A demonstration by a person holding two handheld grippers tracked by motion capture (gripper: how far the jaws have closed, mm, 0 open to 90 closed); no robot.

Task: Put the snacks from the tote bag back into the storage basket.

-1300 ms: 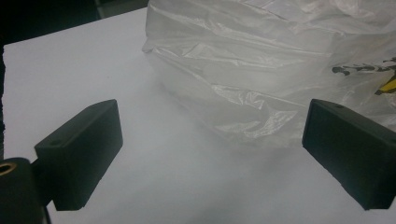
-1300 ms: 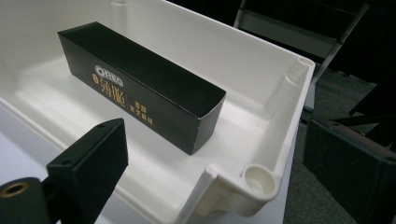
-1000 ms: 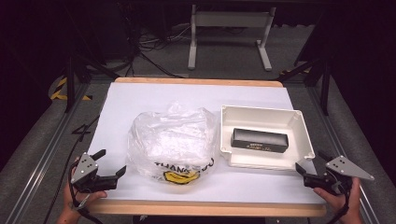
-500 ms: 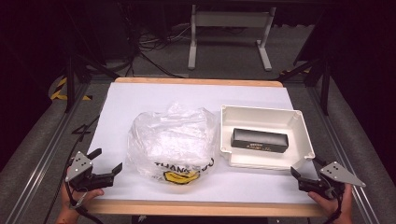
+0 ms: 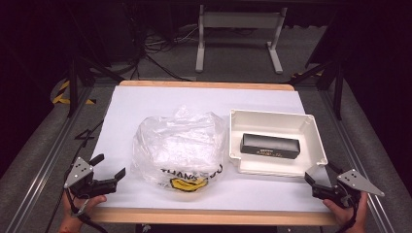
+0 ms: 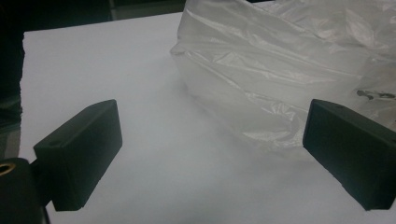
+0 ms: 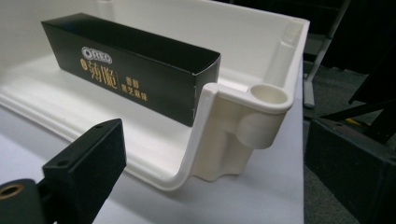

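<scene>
A crumpled clear plastic bag (image 5: pixel 180 145) with yellow and black print lies at the table's middle. To its right stands a white tray (image 5: pixel 272 116) holding a black Oreo box (image 5: pixel 269 145). My left gripper (image 5: pixel 110 166) is open near the front left edge, just left of the bag. In the left gripper view the bag (image 6: pixel 280 60) lies ahead and to the right of the open left gripper (image 6: pixel 212 154). My right gripper (image 5: pixel 321 174) is open at the tray's near right corner. In the right gripper view that tray corner (image 7: pixel 243 121) and the box (image 7: pixel 130 65) sit ahead of the right gripper (image 7: pixel 219 163).
White paper (image 5: pixel 145 102) covers the table, with a wooden edge (image 5: pixel 209 216) along the front. A metal stand (image 5: pixel 238 29) and cables sit on the dark floor beyond the table. Metal rails run along both sides.
Both grippers have shifted only slightly near the front edge, the left one a little to the left. Both stay open; bag, tray and box have not moved.
</scene>
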